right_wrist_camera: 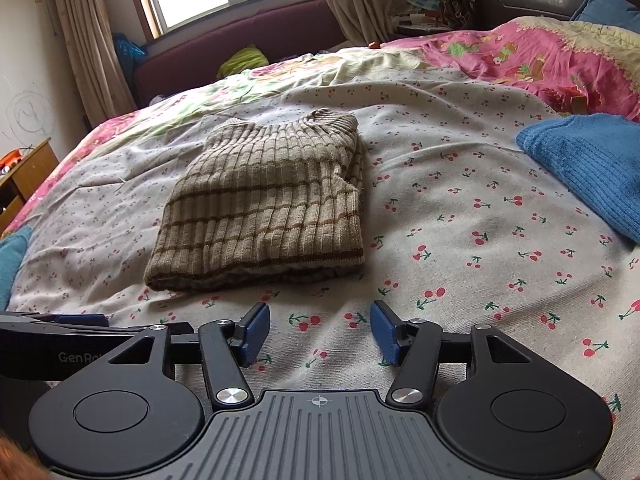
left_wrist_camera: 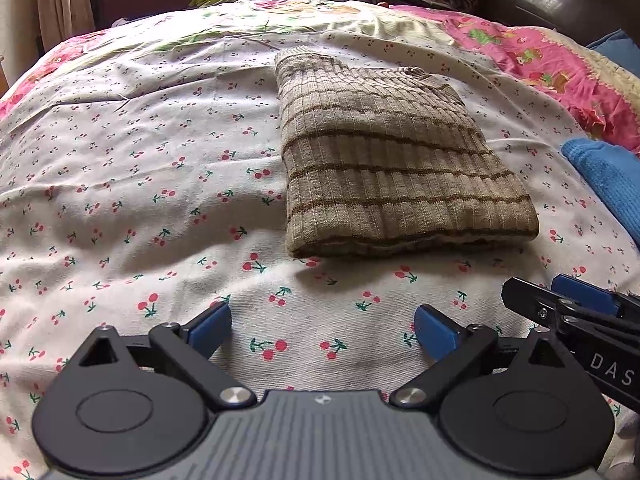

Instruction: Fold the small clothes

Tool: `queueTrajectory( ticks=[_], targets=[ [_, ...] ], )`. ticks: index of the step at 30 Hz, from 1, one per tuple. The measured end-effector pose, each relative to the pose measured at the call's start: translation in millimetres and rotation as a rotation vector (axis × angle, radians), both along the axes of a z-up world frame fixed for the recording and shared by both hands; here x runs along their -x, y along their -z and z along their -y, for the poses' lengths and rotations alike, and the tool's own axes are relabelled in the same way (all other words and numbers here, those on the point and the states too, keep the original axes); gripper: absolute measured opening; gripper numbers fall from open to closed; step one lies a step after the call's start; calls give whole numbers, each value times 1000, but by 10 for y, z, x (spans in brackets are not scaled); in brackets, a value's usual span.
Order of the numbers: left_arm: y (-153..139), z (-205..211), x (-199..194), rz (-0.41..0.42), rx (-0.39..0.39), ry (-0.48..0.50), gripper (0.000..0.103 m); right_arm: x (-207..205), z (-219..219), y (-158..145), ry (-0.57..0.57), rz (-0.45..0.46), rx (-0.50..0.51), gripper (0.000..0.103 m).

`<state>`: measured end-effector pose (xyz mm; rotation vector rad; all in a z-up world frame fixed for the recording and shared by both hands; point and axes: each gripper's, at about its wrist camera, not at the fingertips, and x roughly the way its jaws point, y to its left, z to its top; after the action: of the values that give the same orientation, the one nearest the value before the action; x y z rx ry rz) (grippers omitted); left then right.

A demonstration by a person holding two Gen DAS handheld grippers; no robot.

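A beige ribbed sweater with brown stripes (left_wrist_camera: 396,160) lies folded into a compact rectangle on the cherry-print bed sheet (left_wrist_camera: 140,184). It also shows in the right wrist view (right_wrist_camera: 264,208), collar at the far end. My left gripper (left_wrist_camera: 322,330) is open and empty, hovering over the sheet just short of the sweater's near edge. My right gripper (right_wrist_camera: 320,334) is open and empty, also just short of the sweater's near edge, slightly to its right. The right gripper shows at the right edge of the left wrist view (left_wrist_camera: 560,300).
A blue knitted garment (right_wrist_camera: 588,168) lies on the sheet to the right, also in the left wrist view (left_wrist_camera: 608,176). A pink quilt (right_wrist_camera: 540,60) is bunched at the far right. A wooden cabinet (right_wrist_camera: 24,176) stands left of the bed. A maroon sofa (right_wrist_camera: 248,36) stands under the window.
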<state>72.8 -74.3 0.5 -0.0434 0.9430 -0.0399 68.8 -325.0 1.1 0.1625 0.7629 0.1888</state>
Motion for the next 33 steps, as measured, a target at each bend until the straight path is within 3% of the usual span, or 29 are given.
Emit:
queueTrajectory(
  ticks=[4, 33],
  targets=[
    [3, -5, -3, -6, 3, -2, 103, 13, 7, -1, -5, -1, -15, 62],
    [-23, -45, 25, -4, 24, 4, 103, 131, 48, -86, 61, 12, -6, 75]
  ],
)
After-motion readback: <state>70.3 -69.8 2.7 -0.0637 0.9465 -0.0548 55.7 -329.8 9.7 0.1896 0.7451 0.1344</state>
